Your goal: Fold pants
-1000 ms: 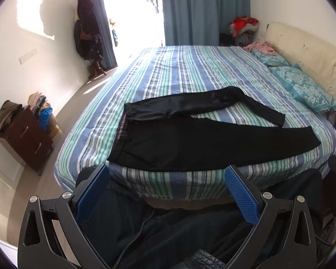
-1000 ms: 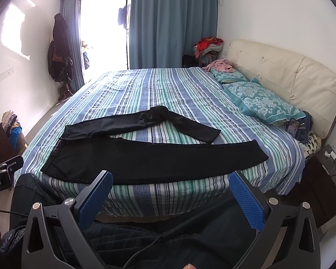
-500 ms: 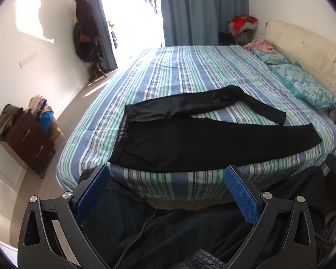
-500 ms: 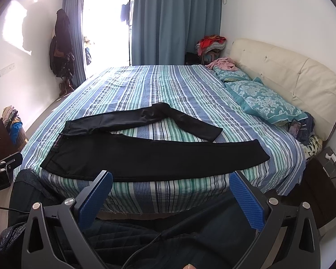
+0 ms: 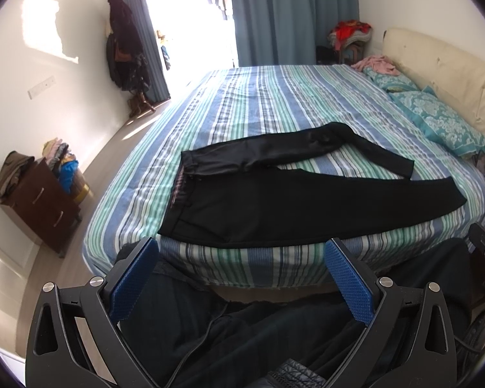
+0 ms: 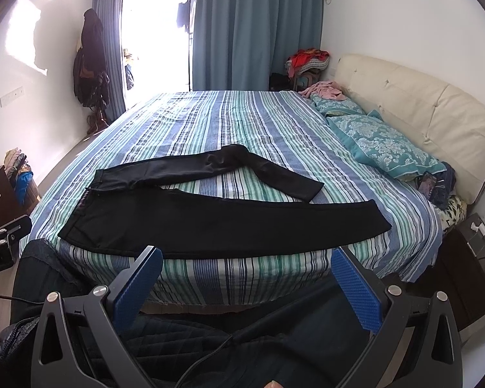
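Bedroom: sunlit, striped bed (image 6: 274, 123) taking up most of both views, blue curtains behind.
Pants: black pants (image 5: 307, 207) laid flat along the near edge of the bed, waistband to the left, legs running right – the far leg kinks at the knee and angles back toward the near one.
Left gripper: left gripper (image 5: 242, 278) hangs short of the bed, jaws wide apart, nothing between them.
Right gripper: right gripper (image 6: 247, 286) same deal – jaws spread, empty, well back from the fabric.
Step, my guess: reach in for the first fold. I'd straighten that bent leg before anything, then pinch waistband and hem so the legs stack evenly.
Watch out: thin dark fabric, easy to grab the bedsheet along with it.
Around it: teal pillows (image 6: 391, 148) by the cream headboard (image 6: 436, 119), brown dresser (image 5: 38, 200) on the left.
Hard to see: black on black hides seams and pockets; the near edge of the pants may droop over the mattress side, can't tell.
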`<control>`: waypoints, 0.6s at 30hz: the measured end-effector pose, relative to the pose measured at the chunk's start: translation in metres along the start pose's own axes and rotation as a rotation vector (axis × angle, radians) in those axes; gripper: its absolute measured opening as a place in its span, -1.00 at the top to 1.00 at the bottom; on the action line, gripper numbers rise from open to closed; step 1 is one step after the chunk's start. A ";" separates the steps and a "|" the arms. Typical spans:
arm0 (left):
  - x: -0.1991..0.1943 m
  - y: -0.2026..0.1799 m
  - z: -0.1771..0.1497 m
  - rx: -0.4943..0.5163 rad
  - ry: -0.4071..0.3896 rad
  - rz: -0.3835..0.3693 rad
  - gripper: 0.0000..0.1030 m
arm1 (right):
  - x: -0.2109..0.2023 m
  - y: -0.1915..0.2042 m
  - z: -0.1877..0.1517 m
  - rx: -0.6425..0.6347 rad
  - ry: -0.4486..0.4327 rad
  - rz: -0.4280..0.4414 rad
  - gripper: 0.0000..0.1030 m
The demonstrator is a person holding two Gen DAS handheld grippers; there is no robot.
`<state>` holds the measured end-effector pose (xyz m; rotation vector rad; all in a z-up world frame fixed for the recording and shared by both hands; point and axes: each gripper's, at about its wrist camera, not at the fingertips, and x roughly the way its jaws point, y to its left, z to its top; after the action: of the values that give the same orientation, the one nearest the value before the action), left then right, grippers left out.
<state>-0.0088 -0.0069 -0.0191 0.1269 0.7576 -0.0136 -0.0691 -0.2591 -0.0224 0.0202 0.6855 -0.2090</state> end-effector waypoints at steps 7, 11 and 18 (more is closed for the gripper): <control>0.002 0.002 -0.001 0.001 0.000 0.002 -0.99 | 0.001 0.001 0.000 -0.005 0.004 0.001 -1.00; 0.002 0.002 -0.001 0.001 0.000 0.002 -0.99 | 0.001 0.001 0.000 -0.005 0.003 0.000 -1.00; 0.002 0.003 -0.001 0.001 0.001 0.003 -0.99 | 0.002 0.001 -0.001 -0.004 0.005 0.001 -1.00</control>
<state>-0.0076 -0.0040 -0.0213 0.1287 0.7581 -0.0112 -0.0681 -0.2582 -0.0242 0.0170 0.6908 -0.2070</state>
